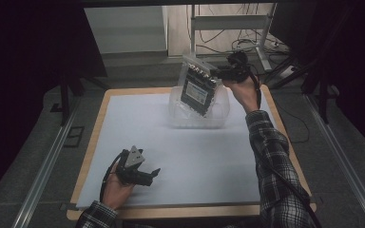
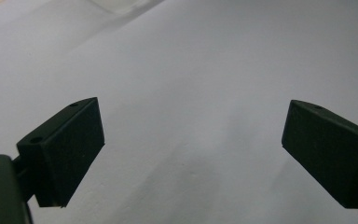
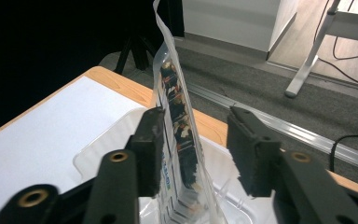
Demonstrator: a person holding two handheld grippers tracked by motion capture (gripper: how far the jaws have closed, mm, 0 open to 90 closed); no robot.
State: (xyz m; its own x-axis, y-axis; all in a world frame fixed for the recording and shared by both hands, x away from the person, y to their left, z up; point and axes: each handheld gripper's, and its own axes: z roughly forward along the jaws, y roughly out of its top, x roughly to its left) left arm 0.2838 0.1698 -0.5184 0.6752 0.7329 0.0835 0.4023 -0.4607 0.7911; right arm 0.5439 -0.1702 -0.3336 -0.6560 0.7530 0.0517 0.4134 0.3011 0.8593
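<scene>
A clear bag of dark snack mix (image 1: pixel 198 88) stands upright and tilted in a clear plastic tub (image 1: pixel 221 118) at the table's far middle. My right gripper (image 1: pixel 217 73) is at the bag's upper right edge. In the right gripper view the bag (image 3: pixel 175 102) rises between the jaws of the right gripper (image 3: pixel 196 144). The left pad is close against the bag and the right pad stands clear of it, so the grip is open. The tub's rim (image 3: pixel 98 151) lies below. My left gripper (image 1: pixel 153 175) rests near the front left of the table, open over the bare sheet (image 2: pixel 193 149).
A white sheet (image 1: pixel 195 156) covers the wooden table (image 1: pixel 123 211). Behind the table stand a white metal frame (image 1: pixel 228 21) and loose cables (image 1: pixel 252 45) on the floor. Metal rails (image 1: pixel 45 166) run along both sides.
</scene>
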